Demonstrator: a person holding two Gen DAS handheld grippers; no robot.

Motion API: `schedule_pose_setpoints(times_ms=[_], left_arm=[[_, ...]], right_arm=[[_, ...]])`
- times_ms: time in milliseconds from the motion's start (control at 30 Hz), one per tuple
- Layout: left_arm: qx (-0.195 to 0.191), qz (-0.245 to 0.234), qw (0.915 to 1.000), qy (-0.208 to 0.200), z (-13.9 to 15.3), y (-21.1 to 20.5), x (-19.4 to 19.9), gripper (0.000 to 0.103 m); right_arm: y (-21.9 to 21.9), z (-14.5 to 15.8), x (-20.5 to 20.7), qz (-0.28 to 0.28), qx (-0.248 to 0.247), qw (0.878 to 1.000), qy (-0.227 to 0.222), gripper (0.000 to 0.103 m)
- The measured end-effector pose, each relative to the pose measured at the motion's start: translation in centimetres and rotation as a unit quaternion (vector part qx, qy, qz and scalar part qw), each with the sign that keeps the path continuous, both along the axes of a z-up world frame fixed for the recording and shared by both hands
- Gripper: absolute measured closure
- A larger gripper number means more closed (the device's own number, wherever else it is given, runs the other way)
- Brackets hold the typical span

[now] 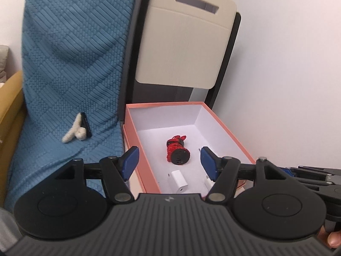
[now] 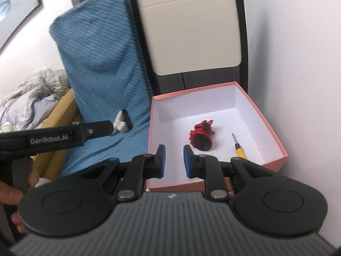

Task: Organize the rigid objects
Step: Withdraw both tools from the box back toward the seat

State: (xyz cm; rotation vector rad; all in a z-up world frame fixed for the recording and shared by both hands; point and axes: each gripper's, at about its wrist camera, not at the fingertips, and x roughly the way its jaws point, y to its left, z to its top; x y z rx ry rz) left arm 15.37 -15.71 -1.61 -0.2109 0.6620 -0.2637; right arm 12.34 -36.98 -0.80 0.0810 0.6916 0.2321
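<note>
Beside the pink box (image 1: 226, 128), on the blue blanket (image 1: 70, 64) to its left, lies a small black bar (image 1: 86, 124) touching a fluffy cream tuft (image 1: 73, 131). This bar looks like the item still to be sorted; judging by its shape it is stiff and light, best pinched across its narrow width near the middle, clear of the soft tuft. Inside the box already lie a red figurine (image 1: 178, 150), a white charger (image 1: 180, 181) and a yellow screwdriver (image 2: 239, 148). Over the box's near-left rim, the left tool (image 1: 169, 163) stands moderately wide and empty, the bar well to its left. Over the box's near edge, the right tool (image 2: 174, 160) is narrow, holding nothing.
</note>
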Motion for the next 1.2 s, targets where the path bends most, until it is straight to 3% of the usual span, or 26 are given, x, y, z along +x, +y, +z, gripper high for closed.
schedule_pose_setpoints(times_ms=[533, 867, 1200], left_arm=[[0.013, 0.028, 0.9993, -0.022, 0.3, 6.6, -8.3, 0.021], [-0.002, 0.066, 0.9976, -0.019, -0.9, 10.6, -12.2, 0.018], [0.008, 0.076, 0.9969, -0.019, -2.4, 11.3, -14.2, 0.018]], right_arm=[[5.3, 1.3, -7.4, 0.022, 0.012, 0.999, -0.026, 0.081], [8.6, 0.3, -9.1, 0.047, 0.006, 0.999, -0.024, 0.081], [9.8, -1.2, -10.3, 0.061, 0.006, 0.998, -0.018, 0.08]])
